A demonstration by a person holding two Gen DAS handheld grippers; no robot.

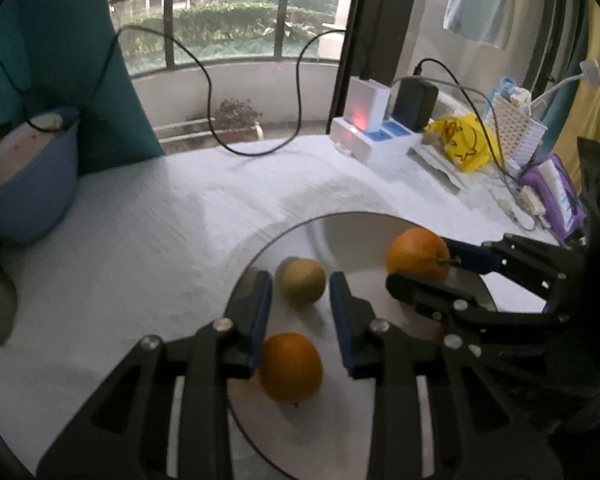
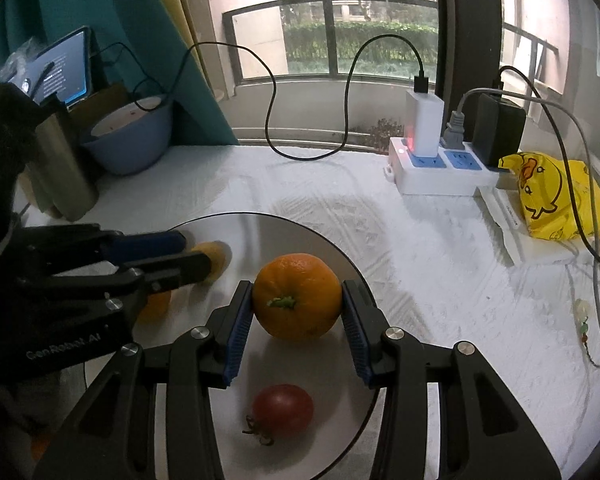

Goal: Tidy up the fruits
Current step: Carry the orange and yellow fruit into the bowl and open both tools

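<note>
Right gripper (image 2: pixel 298 312) over the round plate (image 2: pixel 320 240), jaws clamped on an orange (image 2: pixel 297 296), one blue pad pressed to each side, stem end facing the camera. From the left wrist view that same orange (image 1: pixel 417 255) sits at the plate's (image 1: pixel 352 224) far right, pinched in the right gripper (image 1: pixel 424 268). Below it in the right view, a red tomato (image 2: pixel 283 409) lies on the plate with its green stem curling left. Left gripper (image 1: pixel 300 312) hangs above the plate, jaws spread wide, nothing between the pads; a yellow-green fruit (image 1: pixel 303 282) lies on the plate beyond the tips and a second orange (image 1: pixel 291 367) sits under them. The plate rests on the white-clothed tabletop (image 2: pixel 420 280). Well apart at the back: a blue bowl (image 2: pixel 130 140), a white power strip (image 2: pixel 432 172) and a yellow duck bag (image 2: pixel 556 196).
</note>
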